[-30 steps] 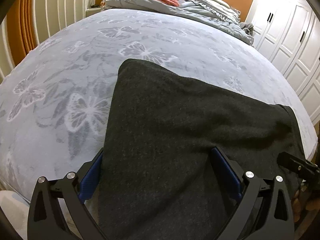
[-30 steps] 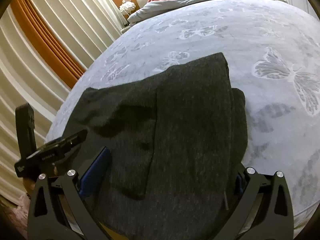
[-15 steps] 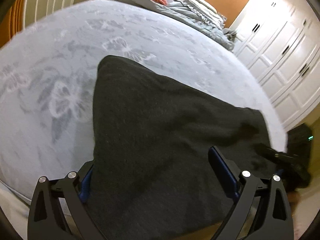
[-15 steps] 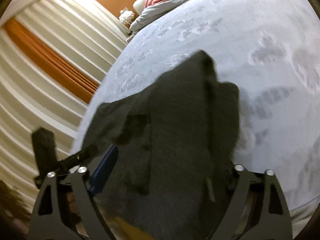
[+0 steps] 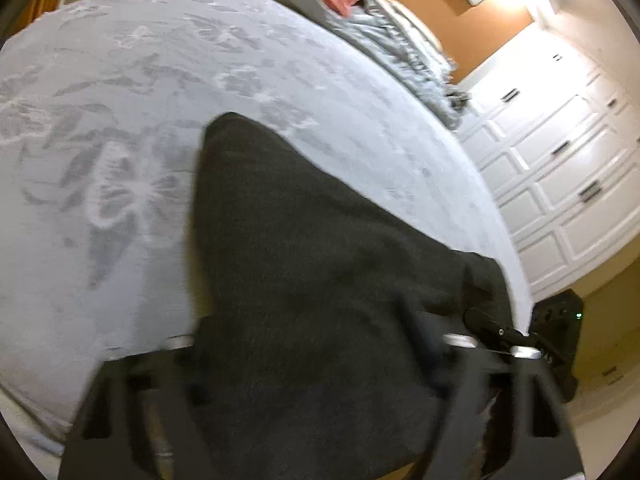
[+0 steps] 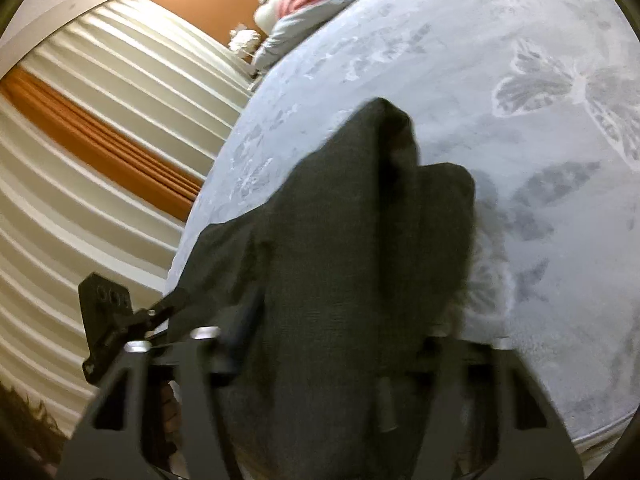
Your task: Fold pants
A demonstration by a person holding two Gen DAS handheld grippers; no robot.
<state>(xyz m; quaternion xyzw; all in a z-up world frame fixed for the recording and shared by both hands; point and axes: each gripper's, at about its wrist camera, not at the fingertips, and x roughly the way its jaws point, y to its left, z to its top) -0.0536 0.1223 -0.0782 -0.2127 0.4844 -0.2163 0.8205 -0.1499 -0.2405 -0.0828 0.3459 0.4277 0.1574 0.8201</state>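
Both tools (image 5: 308,344) (image 6: 332,340) spread wide, dark pants (image 5: 304,264) between, lengthwise up bed (image 5: 120,80).

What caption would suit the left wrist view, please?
Dark pants draped between the left hand-held gripper fingers above a butterfly-print bed.

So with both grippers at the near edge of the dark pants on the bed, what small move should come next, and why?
Probably carry the near edge forward toward the far end. The pants drape between the fingers of both the left gripper and the right gripper, their far end on the bedspread. Blur hides whether either grip is closed.
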